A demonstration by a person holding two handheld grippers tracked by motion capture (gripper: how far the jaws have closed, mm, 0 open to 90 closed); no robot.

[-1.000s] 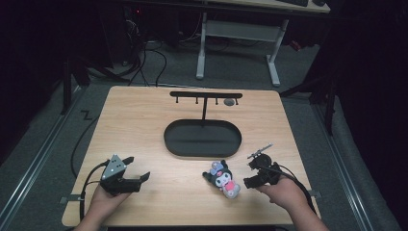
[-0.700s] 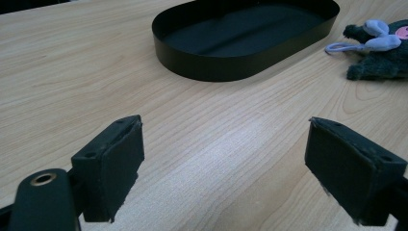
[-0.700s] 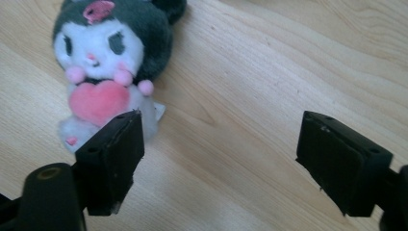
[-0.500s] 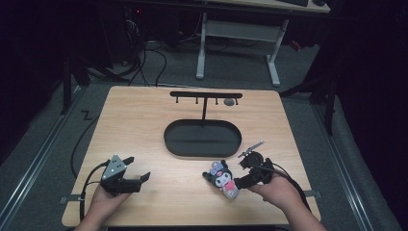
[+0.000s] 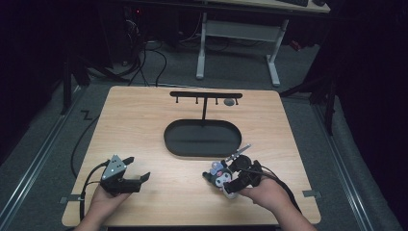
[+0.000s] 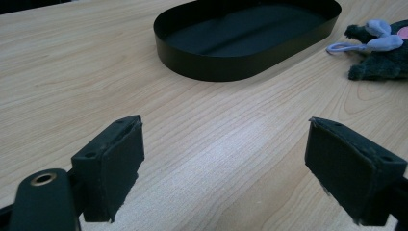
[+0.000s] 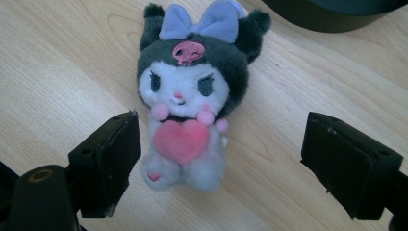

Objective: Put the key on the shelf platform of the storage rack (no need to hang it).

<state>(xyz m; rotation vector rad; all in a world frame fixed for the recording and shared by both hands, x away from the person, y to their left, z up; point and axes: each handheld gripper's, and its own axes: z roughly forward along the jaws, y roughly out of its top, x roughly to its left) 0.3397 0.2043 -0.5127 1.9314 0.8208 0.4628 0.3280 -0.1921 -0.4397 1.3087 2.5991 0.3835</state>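
Observation:
A small plush toy (image 7: 190, 106) with dark ears, a lilac bow and a pink heart lies face up on the wooden table (image 5: 144, 125). It is at the front right, near the tray. My right gripper (image 7: 228, 161) is open around it. Its jaws have just been opening, and the plush's lower body lies between the pads, close to the left pad (image 7: 108, 161), with neither pad pressing on it. From above, the right gripper (image 5: 230, 179) sits right against the plush (image 5: 215, 173). My left gripper (image 5: 139, 167) rests open at the front left with nothing between its pads (image 6: 113, 163).
A black oval tray (image 5: 202, 137) sits mid-table, with a black T-shaped hook rack (image 5: 206, 95) rising behind it and a small grey item (image 5: 229, 102) hanging there. In the left gripper view the tray (image 6: 211, 67) is ahead and the plush (image 6: 380, 62) at far right. Desk legs and cables stand beyond the table.
My right hand has slid left toward the plush, so its jaws now stand around the toy. The left hand and gripper have stayed put.

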